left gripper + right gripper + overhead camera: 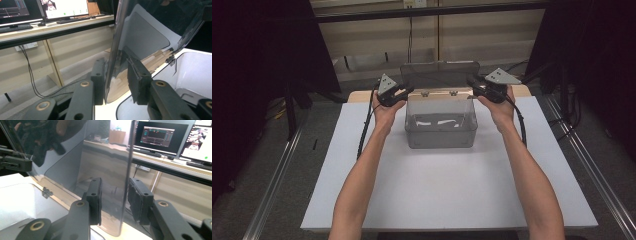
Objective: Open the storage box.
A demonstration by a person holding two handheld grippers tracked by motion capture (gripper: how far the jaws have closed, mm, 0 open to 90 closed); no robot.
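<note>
High view: both claws, left (404,91) and right (472,81), straddle the raised lid (439,74) of a clear box (441,131), each with a gap, closing still ahead.

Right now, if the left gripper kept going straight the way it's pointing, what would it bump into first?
Probably nothing new: the clear lid of the box already stands between the left gripper's jaws, so it would slide further along the lid. Past the lid's edge the line seems to lead toward the desk, though depth is unclear.

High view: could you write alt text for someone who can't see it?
Two hands hold tongs, left and right, at the side edges of a clear box's raised lid. The box sits on a white table, with something pale inside.
</note>
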